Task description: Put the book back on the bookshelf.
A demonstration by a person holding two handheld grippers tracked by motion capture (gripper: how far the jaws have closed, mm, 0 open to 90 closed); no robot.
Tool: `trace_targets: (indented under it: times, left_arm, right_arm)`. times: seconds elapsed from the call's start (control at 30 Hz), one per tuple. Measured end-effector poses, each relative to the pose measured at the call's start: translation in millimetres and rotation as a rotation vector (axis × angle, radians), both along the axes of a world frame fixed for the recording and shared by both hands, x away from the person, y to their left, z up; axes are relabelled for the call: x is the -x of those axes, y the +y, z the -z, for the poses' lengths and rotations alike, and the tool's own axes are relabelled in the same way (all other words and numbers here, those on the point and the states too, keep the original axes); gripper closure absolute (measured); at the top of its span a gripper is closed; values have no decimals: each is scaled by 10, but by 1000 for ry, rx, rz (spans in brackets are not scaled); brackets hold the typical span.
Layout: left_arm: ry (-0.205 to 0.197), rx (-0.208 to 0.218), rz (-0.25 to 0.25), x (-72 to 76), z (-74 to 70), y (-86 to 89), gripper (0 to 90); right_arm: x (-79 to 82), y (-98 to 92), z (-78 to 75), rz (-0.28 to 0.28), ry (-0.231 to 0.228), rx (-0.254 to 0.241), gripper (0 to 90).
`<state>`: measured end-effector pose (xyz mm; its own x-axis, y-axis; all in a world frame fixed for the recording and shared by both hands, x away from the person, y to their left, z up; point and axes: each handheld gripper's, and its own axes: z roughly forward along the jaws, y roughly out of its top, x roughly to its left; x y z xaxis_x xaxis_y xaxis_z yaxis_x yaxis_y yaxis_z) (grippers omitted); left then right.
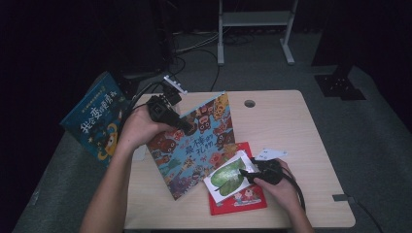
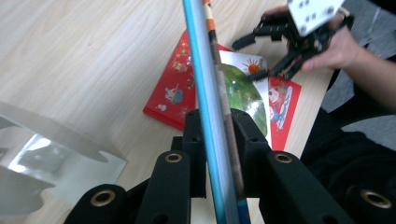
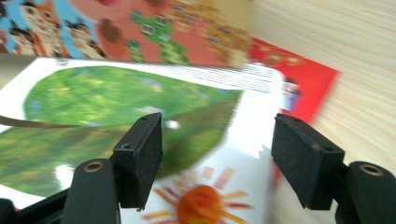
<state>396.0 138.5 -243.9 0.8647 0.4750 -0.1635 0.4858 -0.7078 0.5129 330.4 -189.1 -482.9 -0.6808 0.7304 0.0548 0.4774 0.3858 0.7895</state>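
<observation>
Left gripper clamps a picture book upright; right gripper hovers with jaws apart over a leaf book.

Left gripper (image 1: 187, 127) jaws pressed together on the edge of the animal-cover picture book (image 1: 197, 143), holding it tilted up off the wooden table (image 1: 286, 121), lower corner near the front edge; left gripper view shows the book's edge (image 2: 215, 116) pinched between the pads. Right gripper (image 1: 248, 174) sits at the right end of the white green-leaf book (image 1: 227, 177), jaws apart in its own view, leaf book (image 3: 116, 100) beneath them, nothing gripped. Leaf book lies on a red book (image 1: 240, 196), just right of the raised one. Blue book (image 1: 97, 119) stands off the table's left edge.
</observation>
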Motion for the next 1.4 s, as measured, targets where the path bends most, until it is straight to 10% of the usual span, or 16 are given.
trace_targets:
  times: [0.7, 1.4]
  left_arm:
    - [-50, 10, -117, 333, -193, 620, 798]
    - [-66, 36, -320, 775, -286, 1728, 798]
  right_arm:
    - [-267, -713, 83, 294, -25, -48, 332]
    - [-487, -864, 178, 395, -3, 37, 308]
